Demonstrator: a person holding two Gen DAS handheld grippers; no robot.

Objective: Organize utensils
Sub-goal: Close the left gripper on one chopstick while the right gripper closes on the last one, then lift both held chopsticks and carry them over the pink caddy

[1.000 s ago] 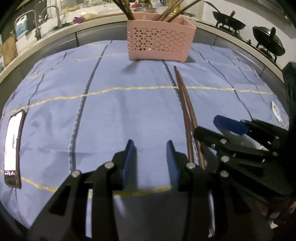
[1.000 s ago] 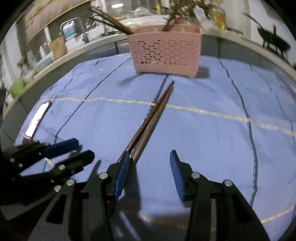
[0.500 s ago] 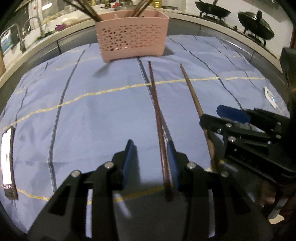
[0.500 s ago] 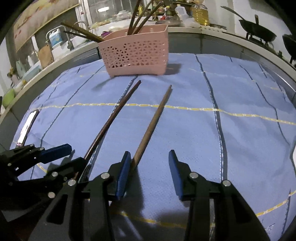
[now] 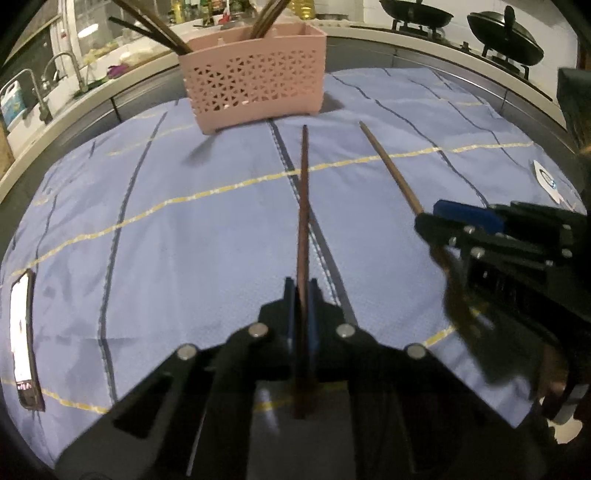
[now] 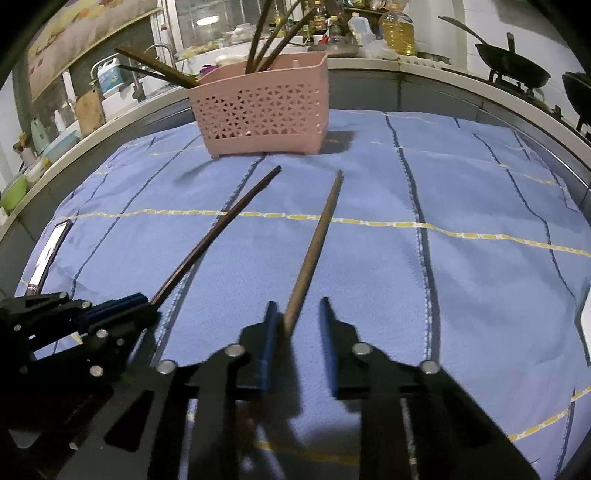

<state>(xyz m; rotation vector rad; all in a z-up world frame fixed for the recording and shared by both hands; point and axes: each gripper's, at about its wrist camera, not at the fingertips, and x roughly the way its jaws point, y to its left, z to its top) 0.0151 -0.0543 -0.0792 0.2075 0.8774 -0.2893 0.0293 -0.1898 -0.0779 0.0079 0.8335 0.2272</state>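
My left gripper (image 5: 300, 291) is shut on a dark brown chopstick (image 5: 303, 206), which points toward the pink perforated basket (image 5: 255, 83). A lighter chopstick (image 5: 391, 173) lies to its right, its near end between the fingers of my right gripper (image 6: 295, 310). The right gripper is open around that chopstick (image 6: 314, 243), which rests against the left finger (image 6: 267, 332). The dark chopstick (image 6: 218, 232) and the left gripper (image 6: 122, 306) show at the left of the right wrist view. The basket (image 6: 266, 114) holds several chopsticks.
A blue cloth (image 5: 184, 240) with yellow and dark stripes covers the table. A phone (image 5: 22, 347) lies at its left edge. A white tag (image 5: 546, 177) lies at the right edge. A sink and woks (image 5: 502, 33) stand on the counter behind.
The two chopsticks, together a second ago, have been spread apart. My left gripper has closed on the dark chopstick. My right gripper has narrowed around the lighter one.
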